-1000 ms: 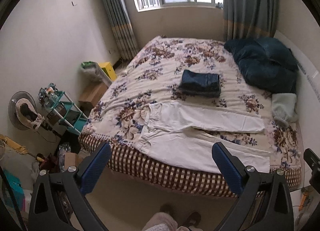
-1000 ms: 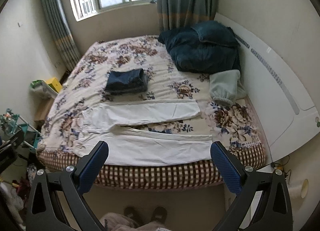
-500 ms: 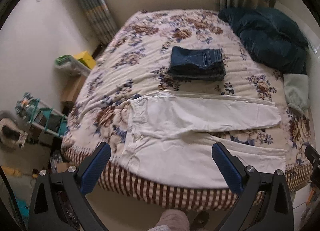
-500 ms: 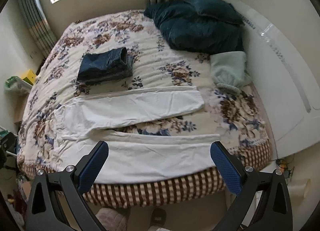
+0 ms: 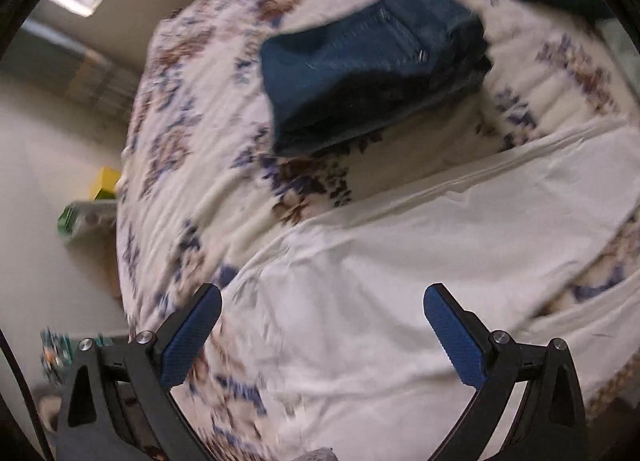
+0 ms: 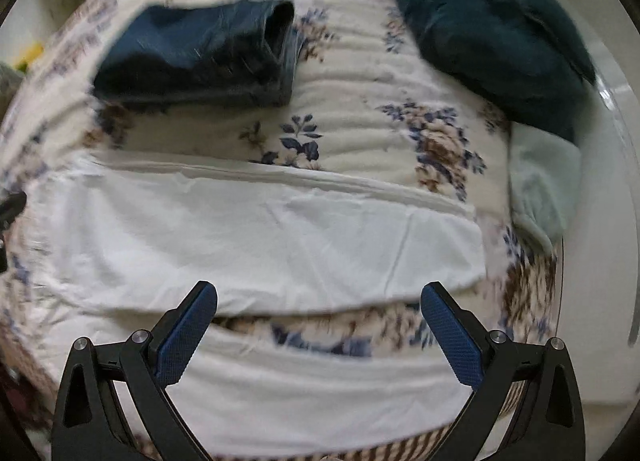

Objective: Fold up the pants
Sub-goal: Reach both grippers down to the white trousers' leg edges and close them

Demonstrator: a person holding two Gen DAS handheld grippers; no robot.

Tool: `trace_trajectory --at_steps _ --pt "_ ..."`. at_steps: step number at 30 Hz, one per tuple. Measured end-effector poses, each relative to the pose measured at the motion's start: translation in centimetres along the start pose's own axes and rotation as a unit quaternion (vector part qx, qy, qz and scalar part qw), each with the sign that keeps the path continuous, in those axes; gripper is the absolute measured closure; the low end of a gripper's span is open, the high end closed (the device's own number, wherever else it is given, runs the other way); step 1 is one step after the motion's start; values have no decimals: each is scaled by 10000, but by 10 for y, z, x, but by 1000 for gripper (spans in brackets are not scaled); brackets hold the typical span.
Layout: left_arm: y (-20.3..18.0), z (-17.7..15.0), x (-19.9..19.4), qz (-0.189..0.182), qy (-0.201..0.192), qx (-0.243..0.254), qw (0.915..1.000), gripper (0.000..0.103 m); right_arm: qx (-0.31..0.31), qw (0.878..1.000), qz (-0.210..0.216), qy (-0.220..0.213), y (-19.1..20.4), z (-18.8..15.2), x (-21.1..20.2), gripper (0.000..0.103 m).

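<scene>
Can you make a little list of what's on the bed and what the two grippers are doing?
white pants: spread flat, legs apart, unfolded
folded jeans: lying beyond the white pants
dark blue quilt: bunched in the far right corner
bedspread: floral
left gripper: open, holding nothing, above the pants
right gripper: open, holding nothing, above the pants

White pants (image 6: 256, 245): plain, no pattern, spread across the near part of the bed. Bedspread (image 6: 360, 141): cream ground printed with brown and blue flower clusters; near edge shows a brown-and-cream check (image 6: 400, 451). Folded jeans (image 6: 192, 57), far left: dark blue denim. Duvet (image 6: 492, 45), far right: dark teal. Rolled cloth (image 6: 540, 181) at right edge: pale grey-green. Right gripper (image 6: 319, 335) and left gripper (image 5: 322, 337): black frames, blue textured pads (image 6: 186, 337). Left view: yellow box (image 5: 105, 181) beside the bed, wall cream
</scene>
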State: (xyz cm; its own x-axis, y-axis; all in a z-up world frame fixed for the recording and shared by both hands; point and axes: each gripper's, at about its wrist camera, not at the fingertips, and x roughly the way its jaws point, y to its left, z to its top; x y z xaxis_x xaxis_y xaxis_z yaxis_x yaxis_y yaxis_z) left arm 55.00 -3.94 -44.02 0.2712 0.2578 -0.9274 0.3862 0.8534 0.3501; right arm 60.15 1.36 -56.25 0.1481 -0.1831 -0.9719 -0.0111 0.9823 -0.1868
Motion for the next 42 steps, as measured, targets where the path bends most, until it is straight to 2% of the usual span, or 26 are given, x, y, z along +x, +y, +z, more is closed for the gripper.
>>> trace_trajectory --at_steps 3,6,9,11,14,16,19,21,22,24,26,29,32,36,39,42 --pt "-12 29 57 -15 248 441 9987 0 -437 9984 -119 325 8 29 66 0" --pt "-30 54 111 -206 504 891 9945 0 -1035 9925 -153 635 21 54 127 0" --pt "-44 69 151 -797 802 1182 9865 0 -1650 9814 20 985 40 73 182 0" --pt "-49 75 174 -1328 1035 1311 9770 0 -2015 9720 128 1205 51 90 214 1" --pt "-49 78 190 -1833 1115 1376 9670 1 -2350 9608 347 1431 60 105 241 6" --pt "-46 77 192 -2069 1106 1413 9618 1 -2385 9545 696 1647 61 113 256 19" --pt "-45 72 187 -2258 1100 1645 9539 9 -2361 9496 1083 1754 59 120 264 38" --pt "-43 70 180 -2296 1099 1724 9516 36 -2352 9470 1371 1706 57 120 261 64" --pt "-40 70 177 -2288 1104 1706 9520 45 -2322 9470 1438 1689 55 119 260 69" --pt "-29 70 165 -2276 1012 1634 9546 78 -2188 9501 1539 1606 50 117 254 85" --pt "-17 65 151 -2328 877 1493 9570 87 -2023 9548 1538 1544 43 114 250 88" --pt "-11 48 128 -2263 678 1429 9611 92 -1579 9630 1657 1424 27 109 239 90" --pt "-8 21 93 -2266 430 1245 9650 92 -1196 9679 1805 1276 8 99 222 93" --pt "5 -30 30 -2447 -7 785 9664 92 -754 9720 1924 1114 -17 61 192 95" --pt "10 -80 -9 -2718 18 134 9623 92 -414 9720 2091 986 -36 15 162 96" --pt "-19 -123 -22 -2908 65 -351 9561 92 47 9668 2332 1045 -43 -51 128 96"
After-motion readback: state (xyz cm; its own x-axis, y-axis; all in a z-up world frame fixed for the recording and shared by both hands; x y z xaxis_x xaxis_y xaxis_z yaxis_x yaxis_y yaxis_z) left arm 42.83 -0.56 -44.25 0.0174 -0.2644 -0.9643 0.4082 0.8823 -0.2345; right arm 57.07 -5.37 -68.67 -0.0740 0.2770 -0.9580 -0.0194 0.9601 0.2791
